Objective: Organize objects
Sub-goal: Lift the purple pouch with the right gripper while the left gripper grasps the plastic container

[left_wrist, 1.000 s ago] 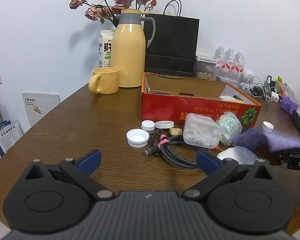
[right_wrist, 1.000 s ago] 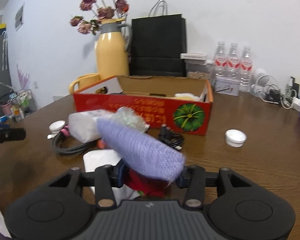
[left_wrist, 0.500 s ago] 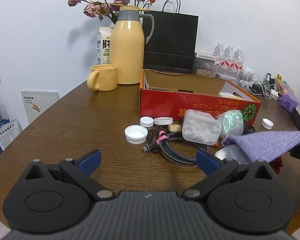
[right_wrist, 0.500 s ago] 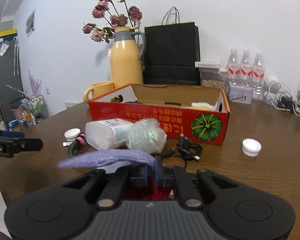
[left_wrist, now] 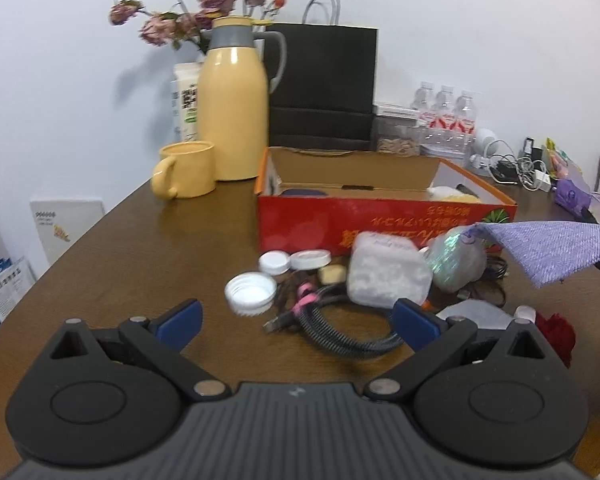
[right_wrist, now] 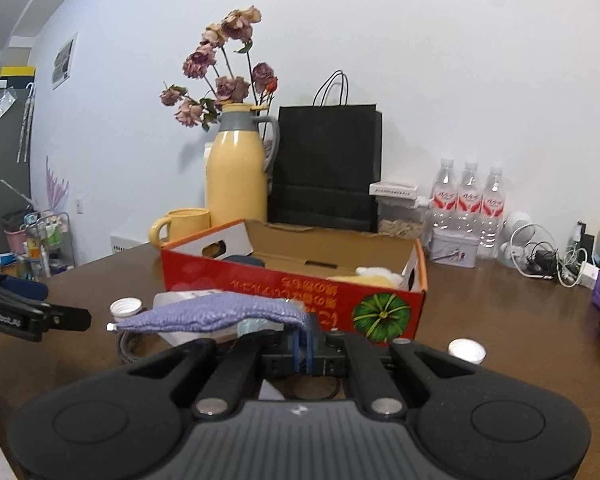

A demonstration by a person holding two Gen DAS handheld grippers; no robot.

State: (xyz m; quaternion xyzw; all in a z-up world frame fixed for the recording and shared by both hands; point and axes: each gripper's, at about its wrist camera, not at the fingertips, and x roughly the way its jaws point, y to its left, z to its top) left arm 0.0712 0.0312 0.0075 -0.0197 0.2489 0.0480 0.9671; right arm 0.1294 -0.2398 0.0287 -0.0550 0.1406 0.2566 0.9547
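Observation:
My right gripper is shut on one end of a purple knitted cloth, which hangs level above the table. In the left wrist view the same cloth juts in from the right, over the clutter. An open red cardboard box stands just behind it, with a yellow soft thing inside. My left gripper is open and holds nothing. It sits low in front of a braided cable, several white caps, a clear plastic container and a shiny crumpled bag.
At the back stand a yellow thermos jug, a yellow mug, a black paper bag and water bottles. Chargers and cords lie at the right. A lone white cap sits right of the box.
The right gripper's jaws have closed on the purple cloth and raised it off the pile, and it now hangs flat. The left gripper has drifted slightly and stays open.

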